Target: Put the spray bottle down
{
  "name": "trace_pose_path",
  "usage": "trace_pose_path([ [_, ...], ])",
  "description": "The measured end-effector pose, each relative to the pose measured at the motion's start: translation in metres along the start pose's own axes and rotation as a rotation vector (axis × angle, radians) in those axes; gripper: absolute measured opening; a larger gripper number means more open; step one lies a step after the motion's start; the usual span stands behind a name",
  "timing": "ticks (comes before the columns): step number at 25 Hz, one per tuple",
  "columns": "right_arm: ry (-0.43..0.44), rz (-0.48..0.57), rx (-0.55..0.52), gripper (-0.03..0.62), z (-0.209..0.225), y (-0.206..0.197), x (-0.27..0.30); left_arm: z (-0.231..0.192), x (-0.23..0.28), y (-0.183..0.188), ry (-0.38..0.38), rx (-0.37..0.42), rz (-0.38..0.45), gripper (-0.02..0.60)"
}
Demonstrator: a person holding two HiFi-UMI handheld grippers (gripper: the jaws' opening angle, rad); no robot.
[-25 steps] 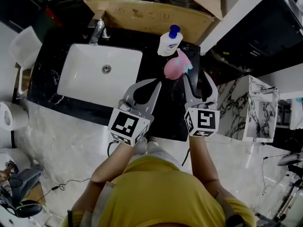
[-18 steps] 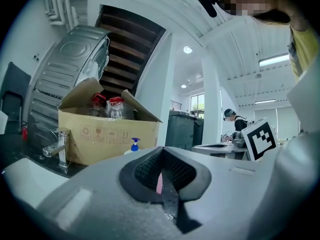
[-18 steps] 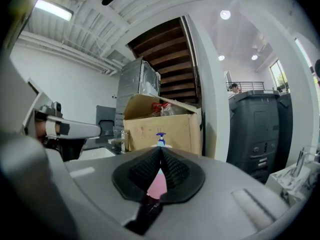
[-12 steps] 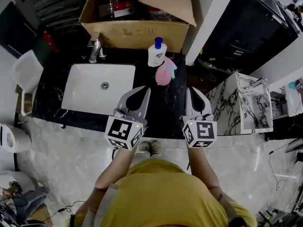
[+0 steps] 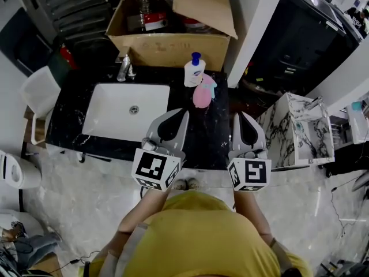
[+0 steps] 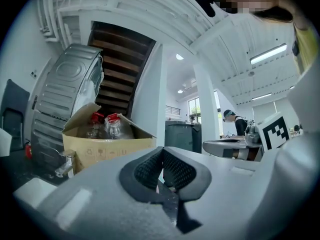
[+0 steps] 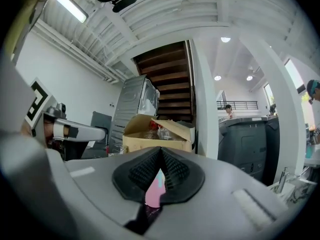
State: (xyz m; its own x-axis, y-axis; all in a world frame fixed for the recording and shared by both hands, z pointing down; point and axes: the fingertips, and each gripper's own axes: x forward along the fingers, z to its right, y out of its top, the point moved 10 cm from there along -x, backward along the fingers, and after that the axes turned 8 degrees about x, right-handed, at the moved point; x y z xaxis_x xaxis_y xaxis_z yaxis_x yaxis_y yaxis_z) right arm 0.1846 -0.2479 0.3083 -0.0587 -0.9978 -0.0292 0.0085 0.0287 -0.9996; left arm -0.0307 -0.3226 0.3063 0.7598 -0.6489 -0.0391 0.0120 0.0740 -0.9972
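Observation:
The pink spray bottle point(image 5: 202, 92) stands upright on the black counter point(image 5: 212, 138), right beside a white pump bottle with a blue cap point(image 5: 194, 70). Neither gripper touches it. My right gripper point(image 5: 241, 116) hangs shut and empty near the counter's right front corner, well short of the bottle. In the right gripper view, a sliver of the pink bottle point(image 7: 154, 191) shows beneath the closed pads point(image 7: 172, 171). My left gripper point(image 5: 184, 113) is shut and empty over the counter between sink and bottle; its pads point(image 6: 147, 170) meet in the left gripper view.
A white sink basin point(image 5: 130, 111) with a faucet point(image 5: 124, 67) is set into the counter's left half. Behind it stands an open cardboard box point(image 5: 173, 49) holding bottles. A marble-patterned cabinet point(image 5: 294, 133) is at the right, a white chair point(image 5: 36, 97) at the left.
The right gripper stood open next to the pink bottle; now it is shut and pulled back toward the counter's front. The left gripper has drawn back too. The bottle stays put.

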Motion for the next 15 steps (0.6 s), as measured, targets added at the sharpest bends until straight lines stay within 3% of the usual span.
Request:
trace_pose_path([
  [7, 0.019, 0.04, -0.044, 0.0, -0.007, 0.018, -0.003, 0.005, -0.005, 0.015, 0.038, 0.047, 0.032, 0.003],
  [15, 0.038, 0.065, -0.062, 0.0, -0.009, 0.028, -0.001, 0.013, 0.0, 0.024, 0.023, 0.048, 0.053, 0.003],
])
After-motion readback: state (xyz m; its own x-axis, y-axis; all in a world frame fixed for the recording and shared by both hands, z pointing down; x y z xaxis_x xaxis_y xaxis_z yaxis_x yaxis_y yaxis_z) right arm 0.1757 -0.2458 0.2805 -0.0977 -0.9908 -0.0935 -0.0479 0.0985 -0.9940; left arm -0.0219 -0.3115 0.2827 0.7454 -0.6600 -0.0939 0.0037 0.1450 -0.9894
